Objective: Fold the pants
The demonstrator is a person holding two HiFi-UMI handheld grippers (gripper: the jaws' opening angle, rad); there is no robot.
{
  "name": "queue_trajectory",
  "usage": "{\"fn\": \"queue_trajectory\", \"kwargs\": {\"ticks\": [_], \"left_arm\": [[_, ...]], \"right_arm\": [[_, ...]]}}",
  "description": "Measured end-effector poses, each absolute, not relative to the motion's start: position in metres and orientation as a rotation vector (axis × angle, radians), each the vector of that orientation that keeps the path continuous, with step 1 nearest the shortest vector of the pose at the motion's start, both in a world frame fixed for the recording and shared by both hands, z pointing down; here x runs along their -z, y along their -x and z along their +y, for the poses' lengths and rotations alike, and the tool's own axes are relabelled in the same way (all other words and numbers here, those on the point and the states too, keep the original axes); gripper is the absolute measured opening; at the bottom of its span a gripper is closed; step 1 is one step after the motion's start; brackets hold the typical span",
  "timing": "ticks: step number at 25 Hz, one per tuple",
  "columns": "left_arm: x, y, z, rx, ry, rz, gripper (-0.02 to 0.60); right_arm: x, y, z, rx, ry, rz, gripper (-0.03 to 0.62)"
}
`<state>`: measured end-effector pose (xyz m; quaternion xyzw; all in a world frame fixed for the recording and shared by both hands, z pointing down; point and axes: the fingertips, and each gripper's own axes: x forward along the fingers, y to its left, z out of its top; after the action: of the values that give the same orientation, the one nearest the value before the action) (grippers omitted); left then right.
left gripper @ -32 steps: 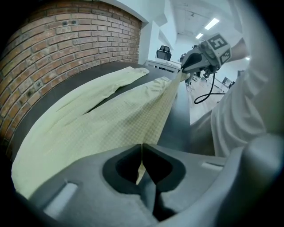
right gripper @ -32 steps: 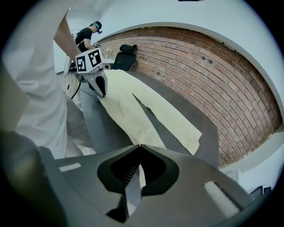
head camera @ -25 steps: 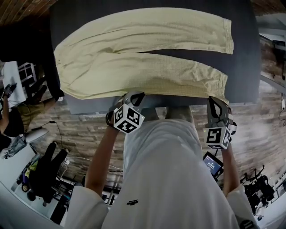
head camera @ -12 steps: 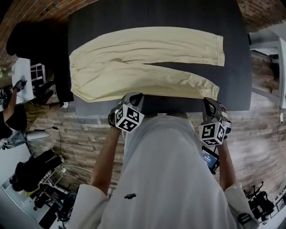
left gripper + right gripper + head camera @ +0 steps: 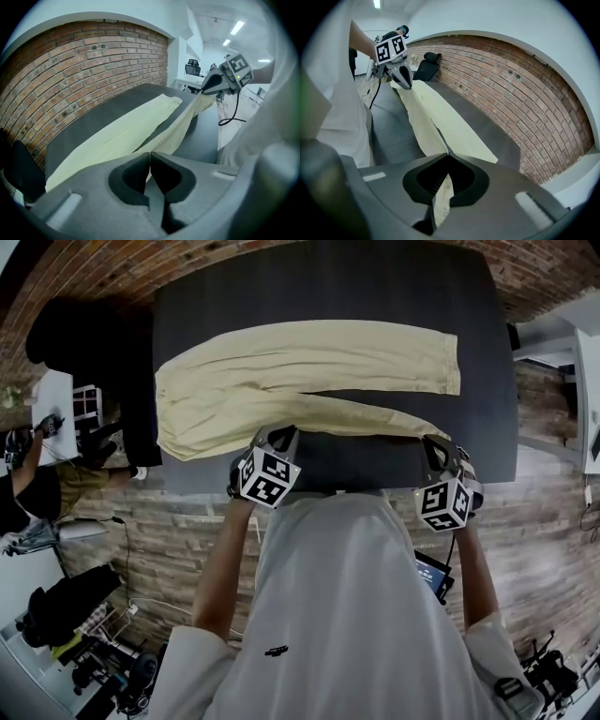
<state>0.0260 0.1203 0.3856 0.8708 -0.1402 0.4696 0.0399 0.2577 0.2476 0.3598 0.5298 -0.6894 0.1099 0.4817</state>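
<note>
Pale yellow pants [image 5: 309, 357] lie spread on the dark grey table [image 5: 487, 427], waist at the left and hems at the right. My left gripper [image 5: 281, 433] is shut on the near leg's front edge close to the waist, and the cloth shows pinched between its pads in the left gripper view [image 5: 149, 158]. My right gripper [image 5: 434, 443] is shut on the same leg's hem end [image 5: 440, 187]. The near leg [image 5: 361, 416] is lifted off the table between the two grippers and hangs taut. Each gripper shows in the other's view: the right gripper [image 5: 219, 82] and the left gripper [image 5: 402, 71].
A brick wall [image 5: 234, 259] runs behind the table's far edge. Something black [image 5: 131, 418] stands against the table's left end, and a person [image 5: 23, 488] sits further left. Cluttered gear [image 5: 84, 615] lies on the floor at the lower left.
Both grippers have risen and moved toward the far side with the near leg's edge. That leg now lies narrower and closer to the far leg.
</note>
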Motion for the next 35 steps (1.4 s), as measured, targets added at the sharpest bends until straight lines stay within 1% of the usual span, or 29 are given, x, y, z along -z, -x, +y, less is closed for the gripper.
{"fn": "queue_trajectory", "kwargs": {"ticks": [15, 24, 35], "left_arm": [[-0.371, -0.077, 0.029, -1.358, -2.712, -0.491, 0.012], [-0.361, -0.103, -0.018, -1.363, -2.762, -0.475, 0.012], [-0.379, -0.135, -0.079, -1.431, -2.814, -0.397, 0.012]], "right_arm": [[-0.331, -0.306, 0.160, -0.204, -1.270, -1.626, 0.011], [-0.337, -0.332, 0.120, -0.240, -1.248, -1.593, 0.011], [-0.353, -0.355, 0.070, -0.278, -1.171, -1.560, 0.011]]}}
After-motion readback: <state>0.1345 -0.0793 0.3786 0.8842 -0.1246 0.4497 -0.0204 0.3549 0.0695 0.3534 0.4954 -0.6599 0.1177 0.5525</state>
